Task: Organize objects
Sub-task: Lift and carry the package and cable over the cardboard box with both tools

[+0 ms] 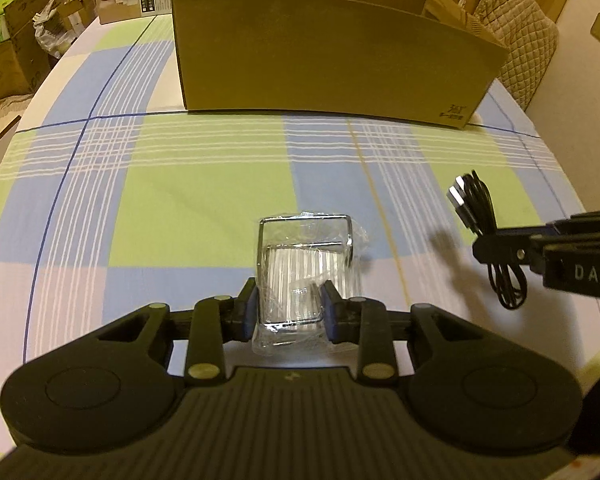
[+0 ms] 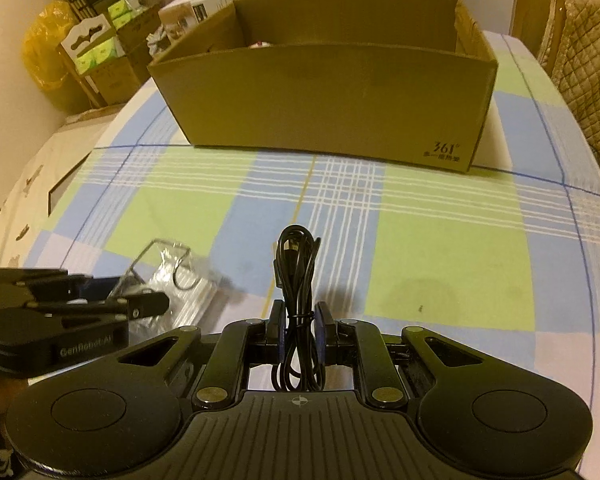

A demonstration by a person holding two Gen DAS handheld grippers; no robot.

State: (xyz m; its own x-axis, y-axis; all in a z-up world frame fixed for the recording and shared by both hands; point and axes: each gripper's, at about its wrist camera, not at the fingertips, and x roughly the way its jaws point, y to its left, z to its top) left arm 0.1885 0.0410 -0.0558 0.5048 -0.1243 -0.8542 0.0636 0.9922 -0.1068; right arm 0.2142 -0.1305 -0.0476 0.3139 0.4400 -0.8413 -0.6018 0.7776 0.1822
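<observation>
Left gripper (image 1: 288,312): fingers narrow, clamped on a clear plastic-wrapped packet with a metal wire frame (image 1: 306,268); the packet sits between the blue pads (image 1: 247,314) and juts forward past the tips, above the checked tablecloth (image 1: 204,200).

Right gripper (image 2: 300,332): fingers pinched on a bundled black USB cable (image 2: 298,280), loops standing up past the tips and trailing below.

Open cardboard box (image 2: 324,100) stands beyond both, well apart.

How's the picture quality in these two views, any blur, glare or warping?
Left wrist view: warm dim light, fisheye bends the cardboard box, glare on the clear plastic packet. Right wrist view: same bending, the packet is motion-blurred, the black cable sharp.
</observation>
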